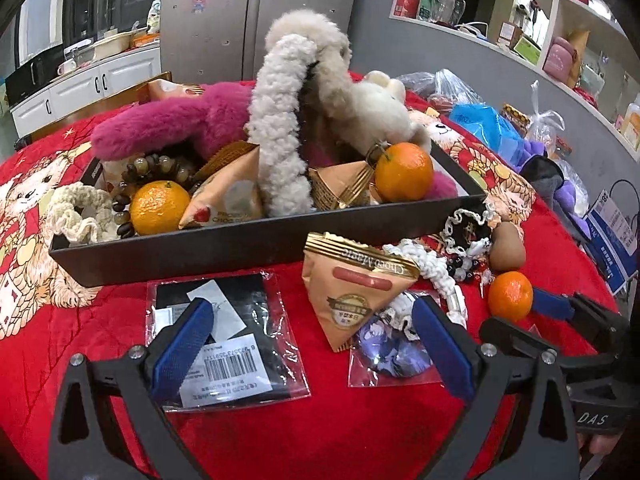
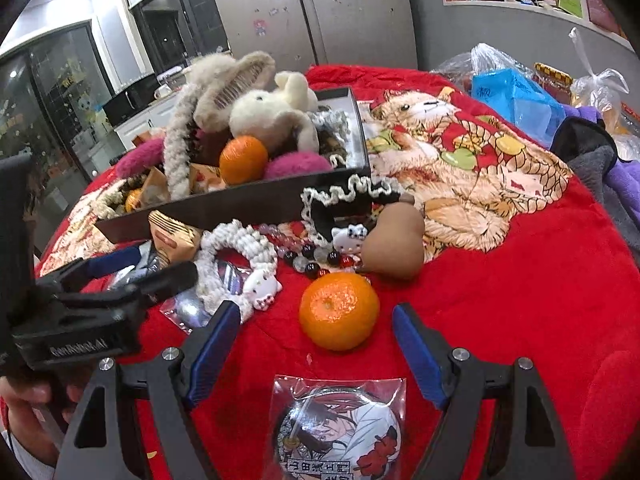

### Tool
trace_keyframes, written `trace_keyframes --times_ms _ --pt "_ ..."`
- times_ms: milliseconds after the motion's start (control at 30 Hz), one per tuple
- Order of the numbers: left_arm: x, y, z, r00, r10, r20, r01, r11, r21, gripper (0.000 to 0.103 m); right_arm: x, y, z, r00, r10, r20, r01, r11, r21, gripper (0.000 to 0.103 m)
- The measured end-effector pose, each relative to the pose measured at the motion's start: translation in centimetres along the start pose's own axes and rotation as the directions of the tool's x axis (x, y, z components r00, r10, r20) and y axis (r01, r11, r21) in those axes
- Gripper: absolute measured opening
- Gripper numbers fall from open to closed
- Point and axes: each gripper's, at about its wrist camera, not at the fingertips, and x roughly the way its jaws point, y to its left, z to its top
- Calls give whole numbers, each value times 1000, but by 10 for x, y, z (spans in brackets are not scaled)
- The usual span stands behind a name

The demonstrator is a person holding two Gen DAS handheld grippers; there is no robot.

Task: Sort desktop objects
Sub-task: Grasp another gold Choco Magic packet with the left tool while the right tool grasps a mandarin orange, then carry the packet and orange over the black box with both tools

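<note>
A black tray (image 1: 240,244) (image 2: 248,200) on the red cloth holds plush toys (image 1: 312,92), two tangerines (image 1: 158,207), snack packets and bead strings. In front of it lie a triangular snack packet (image 1: 352,296), a bagged black item with a barcode (image 1: 228,340), a white braided scrunchie (image 2: 236,256), a brown gourd (image 2: 394,246) and a loose tangerine (image 2: 339,310) (image 1: 510,295). My left gripper (image 1: 316,340) is open just before the snack packet. My right gripper (image 2: 316,340) is open with the loose tangerine just ahead between its fingertips. A bagged anime badge (image 2: 338,432) lies under it.
Plastic bags, a blue packet (image 2: 516,100) and purple and grey cloths (image 2: 600,164) crowd the table's far right. A black lace scrunchie (image 2: 344,200) and glass beads (image 2: 316,260) lie by the tray's front. A steel fridge (image 1: 256,16) and shelves stand behind.
</note>
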Motion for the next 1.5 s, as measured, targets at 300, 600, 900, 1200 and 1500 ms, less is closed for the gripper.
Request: trace_keyframes --times_ms 300,600,900,1200,1500 --pt "-2 -2 -2 993 114 12 -114 993 3 43 -1 1 -2 999 -32 4 32 999 -1 79" --pt "-12 16 -8 999 28 38 -25 996 -81 29 -3 -4 -3 1000 -4 12 3 1000 26 38" --pt "-36 16 -16 994 33 102 -25 997 -77 27 -18 17 -6 996 -37 85 42 997 -62 38" --pt "-62 17 -21 983 98 157 -87 994 -72 27 -24 31 -9 994 -5 111 14 997 -81 38" --pt "-75 11 -24 978 119 171 -113 993 -45 27 -36 42 -10 985 12 174 6 995 -99 38"
